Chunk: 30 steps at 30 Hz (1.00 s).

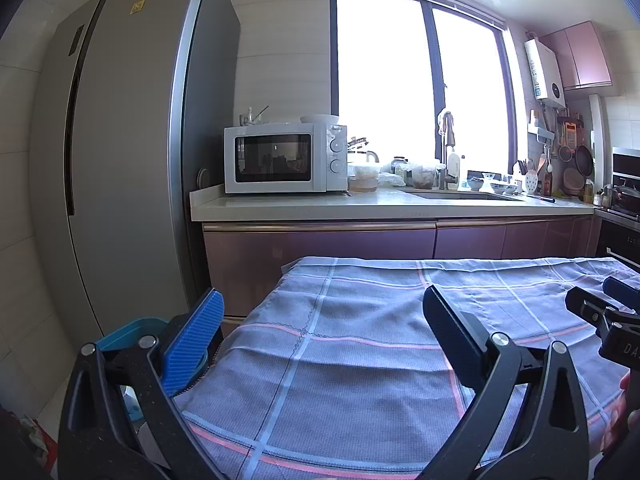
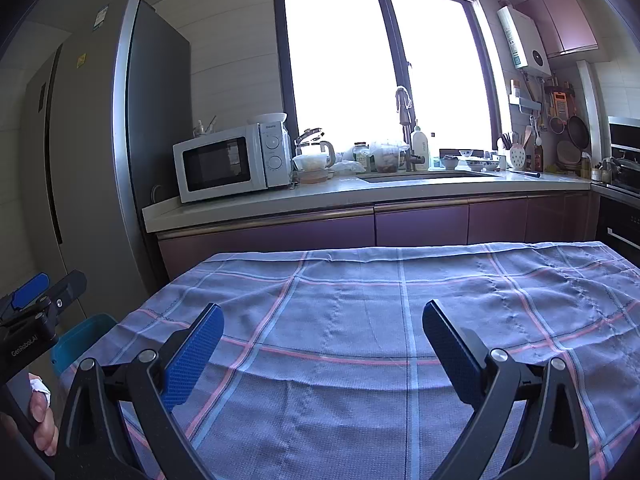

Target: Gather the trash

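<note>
Kitchen interior. Table (image 2: 360, 320) with plaid cloth occupies 6 o'clock. Grey refrigerator (image 1: 120, 160) stands at 9 o'clock. White microwave (image 1: 284, 158) sits on the counter (image 1: 360, 206) at centre. Bright window (image 1: 416, 76) at 12 o'clock; wall-mounted water heater (image 1: 544, 68) at 2 o'clock.

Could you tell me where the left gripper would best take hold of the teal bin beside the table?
Probably the bin's top rim, from above: only that thin upper edge shows past the tablecloth, and a thin wall suits two fingers. The left gripper is open, already nearest it.
</note>
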Tool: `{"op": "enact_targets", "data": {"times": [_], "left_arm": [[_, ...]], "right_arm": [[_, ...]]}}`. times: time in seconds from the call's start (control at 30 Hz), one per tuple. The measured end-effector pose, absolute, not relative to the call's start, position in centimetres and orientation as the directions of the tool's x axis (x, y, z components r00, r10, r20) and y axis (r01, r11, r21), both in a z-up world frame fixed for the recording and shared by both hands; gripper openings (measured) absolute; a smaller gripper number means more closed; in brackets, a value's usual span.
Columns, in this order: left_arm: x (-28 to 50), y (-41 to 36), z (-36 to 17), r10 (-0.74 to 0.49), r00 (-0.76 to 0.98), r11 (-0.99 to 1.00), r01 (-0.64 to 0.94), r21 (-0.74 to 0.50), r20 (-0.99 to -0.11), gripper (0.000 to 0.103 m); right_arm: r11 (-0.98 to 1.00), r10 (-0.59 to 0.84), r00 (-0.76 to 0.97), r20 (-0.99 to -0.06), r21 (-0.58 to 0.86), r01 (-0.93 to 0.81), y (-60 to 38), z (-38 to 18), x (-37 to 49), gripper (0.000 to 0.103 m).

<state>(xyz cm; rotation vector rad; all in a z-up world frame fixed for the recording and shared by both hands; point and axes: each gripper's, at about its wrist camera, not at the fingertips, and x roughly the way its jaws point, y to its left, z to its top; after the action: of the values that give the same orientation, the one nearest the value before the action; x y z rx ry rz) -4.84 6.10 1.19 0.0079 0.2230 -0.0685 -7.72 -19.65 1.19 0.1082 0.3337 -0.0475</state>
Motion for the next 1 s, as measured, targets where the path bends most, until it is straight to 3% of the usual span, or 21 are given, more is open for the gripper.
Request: {"op": "enact_targets", "data": {"times": [1.0], "left_arm": [[-4.64, 5.69, 0.79, -0.067, 0.973, 0.998, 0.069, 0.0, -0.223, 0.098]], "right_arm": [[0.993, -0.031, 0.943, -0.333, 0.099, 0.068, -20.09, 1.06, -7.51, 0.096]]}}
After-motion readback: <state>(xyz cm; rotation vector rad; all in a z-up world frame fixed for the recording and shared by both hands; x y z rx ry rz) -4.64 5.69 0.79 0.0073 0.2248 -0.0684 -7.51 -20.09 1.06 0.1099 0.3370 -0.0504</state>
